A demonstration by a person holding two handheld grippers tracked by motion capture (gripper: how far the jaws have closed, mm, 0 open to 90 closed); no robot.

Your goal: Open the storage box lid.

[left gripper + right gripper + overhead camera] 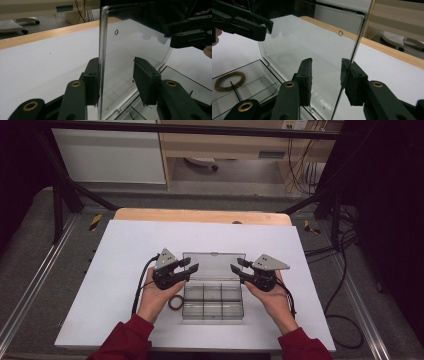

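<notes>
- The box sits mid-mat, clear and compartmented, with its lid raised upright at the far side; the plastic is so transparent that from the high view the lid's edges are faint and its top rim is hard to trace.
- My left gripper stands at the lid's left edge; in the left gripper view the edge runs just against the inner face of one jaw while the other jaw stands well off, so the jaws are apart and not clamped; whether that one pad truly touches I cannot tell.
- My right gripper is at the lid's right edge; in the right gripper view the edge passes close by one jaw, the other jaw apart from it; jaws apart there too, contact unclear.
- A brown ring lies on the mat just beside the box's left wall, near my left hand; through the plastic it looks blurred and part cut off.
- The box's near compartments are dim; I cannot make out any contents.
- My right hand covers the mat by the box's right wall.
- Open mat lies left, right and beyond the lid; the wooden table edge runs behind it.
</notes>
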